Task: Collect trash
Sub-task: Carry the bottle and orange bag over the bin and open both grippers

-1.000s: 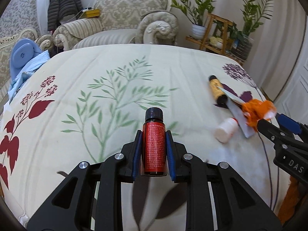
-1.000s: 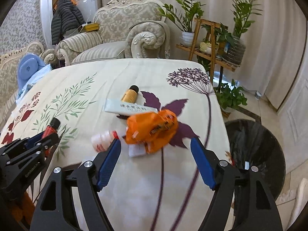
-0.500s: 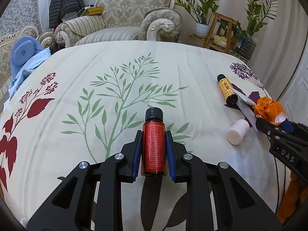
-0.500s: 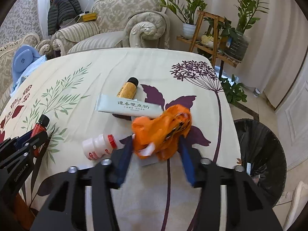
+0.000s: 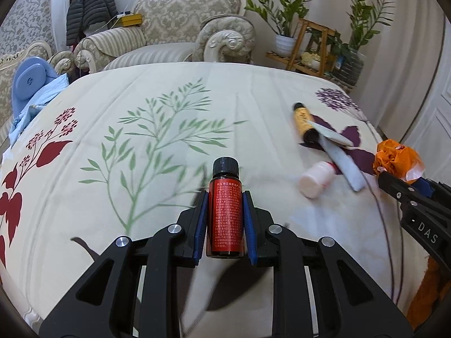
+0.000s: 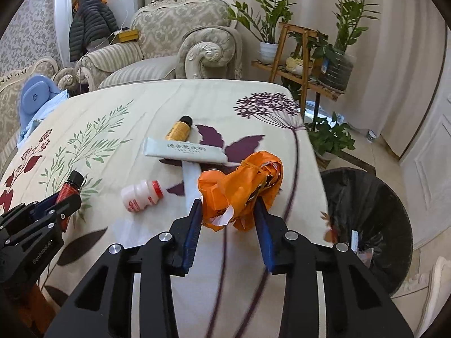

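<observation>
the left gripper (image 5: 225,214) is clamped on a small red-labelled bottle (image 5: 224,219) with a black cap, held above the floral tablecloth (image 5: 141,129). the right gripper (image 6: 229,211) is closing, its blue pads squeezing a crumpled orange plastic bag (image 6: 242,188) near the table's edge. a white yogurt bottle (image 6: 141,195), a white sachet (image 6: 184,150) and a yellow bottle (image 6: 180,129) lie just beside it. a black-lined trash bin (image 6: 366,197) stands on the floor past the edge.

Bare tablecloth (image 5: 169,107) leftward; white bottle (image 6: 141,195), flat packets (image 6: 184,150) crowding right side.
</observation>
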